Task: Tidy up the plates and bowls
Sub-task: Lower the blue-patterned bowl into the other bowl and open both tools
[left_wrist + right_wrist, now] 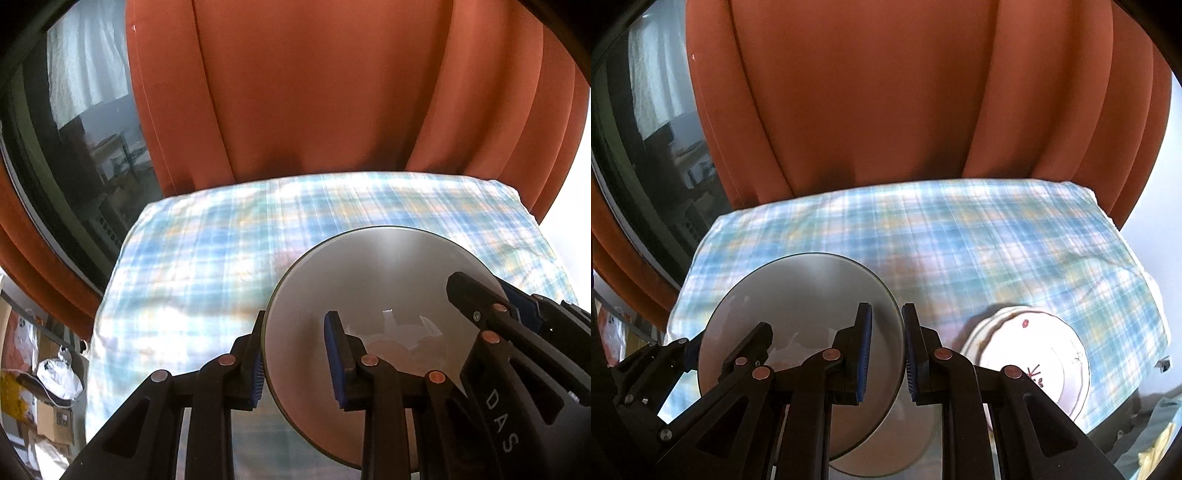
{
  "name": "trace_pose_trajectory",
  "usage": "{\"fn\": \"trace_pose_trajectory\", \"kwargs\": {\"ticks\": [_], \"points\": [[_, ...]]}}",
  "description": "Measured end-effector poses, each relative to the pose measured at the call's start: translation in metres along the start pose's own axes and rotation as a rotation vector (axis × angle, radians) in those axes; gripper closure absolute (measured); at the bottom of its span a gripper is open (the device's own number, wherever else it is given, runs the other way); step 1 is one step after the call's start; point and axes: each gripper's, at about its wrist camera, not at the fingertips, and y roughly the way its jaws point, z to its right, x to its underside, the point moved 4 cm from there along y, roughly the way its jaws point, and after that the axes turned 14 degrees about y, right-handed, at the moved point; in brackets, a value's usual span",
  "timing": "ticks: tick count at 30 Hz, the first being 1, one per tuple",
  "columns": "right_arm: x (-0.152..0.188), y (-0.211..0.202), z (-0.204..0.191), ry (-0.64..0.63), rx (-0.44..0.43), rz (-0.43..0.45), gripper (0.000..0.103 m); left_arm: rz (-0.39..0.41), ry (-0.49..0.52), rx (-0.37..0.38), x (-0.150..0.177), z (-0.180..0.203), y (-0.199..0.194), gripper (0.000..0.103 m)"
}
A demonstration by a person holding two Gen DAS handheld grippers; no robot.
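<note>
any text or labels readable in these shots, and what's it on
"DAS": white letters running down the black arm of the right gripper, seen at the lower right of the left wrist view.
The boxes at the lower left of that view show no print clear enough to read.
The floral plate carries only painted motifs, no words.
The grey plate and the plaid cloth bear no text.

Left gripper: lower centre of its own view, jaws clamped on the rim of the bowl, one finger inside, one outside. Right gripper: lower centre of its view, clamped likewise on the opposite rim. Both point steeply downward.
</note>
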Motion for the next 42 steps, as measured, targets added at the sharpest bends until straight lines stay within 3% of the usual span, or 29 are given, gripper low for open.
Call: {"fn": "trace_pose_trajectory", "kwargs": {"ticks": [19,30,42], "points": [[0.042,0.039,0.045,-0.133,-0.049,-0.153,0.083,-0.161,-0.108,-0.045,0.052,0.045,0.036,0.077],[0.047,0.058,0.044,-0.168,-0.088,-0.226,0.083,-0.186,-0.131,-0.11,0.055,0.043,0.041,0.077],[0.052,0.072,0.045,-0.202,-0.087,-0.249,0.083,-0.226,-0.15,-0.094,0.063,0.047,0.051,0.077]]}}
